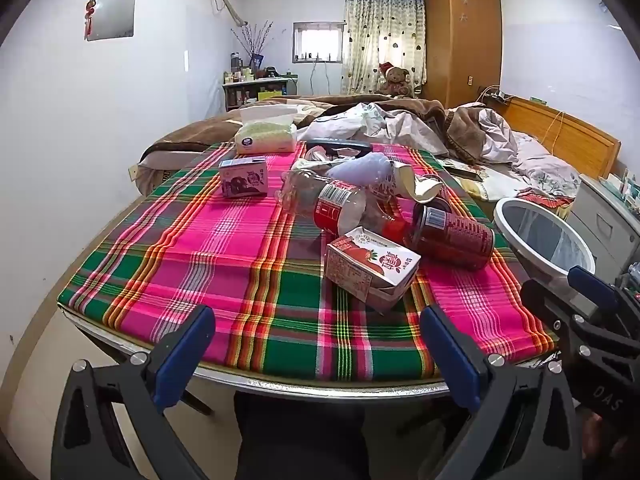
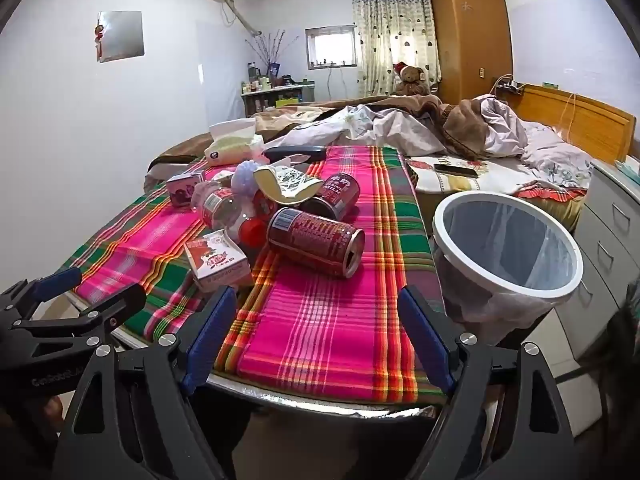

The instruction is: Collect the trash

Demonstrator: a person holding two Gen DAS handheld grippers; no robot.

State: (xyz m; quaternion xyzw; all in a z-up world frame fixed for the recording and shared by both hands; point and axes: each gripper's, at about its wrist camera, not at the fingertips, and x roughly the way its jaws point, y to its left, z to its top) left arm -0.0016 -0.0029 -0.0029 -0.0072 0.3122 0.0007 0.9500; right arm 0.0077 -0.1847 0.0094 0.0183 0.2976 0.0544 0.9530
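A heap of trash lies on the plaid-covered table (image 1: pixel 224 264): a red can (image 1: pixel 454 236) on its side, a strawberry milk carton (image 1: pixel 370 272), a clear plastic bottle (image 1: pixel 324 200) with a red label, a torn paper cup (image 1: pixel 412 184) and a purple carton (image 1: pixel 243 178). In the right wrist view the red can (image 2: pixel 316 242), a second can (image 2: pixel 340 192) and the carton (image 2: pixel 218 266) show too. A white-rimmed bin (image 2: pixel 506 244) with a liner stands right of the table. My left gripper (image 1: pixel 318 344) and right gripper (image 2: pixel 316 328) are open and empty at the table's near edge.
A tissue pack (image 1: pixel 266 132) and a dark flat object (image 1: pixel 340 146) sit at the table's far end. An unmade bed (image 2: pixel 460 136) with a phone (image 2: pixel 456 170) lies behind. A grey drawer cabinet (image 2: pixel 616 232) stands at the right.
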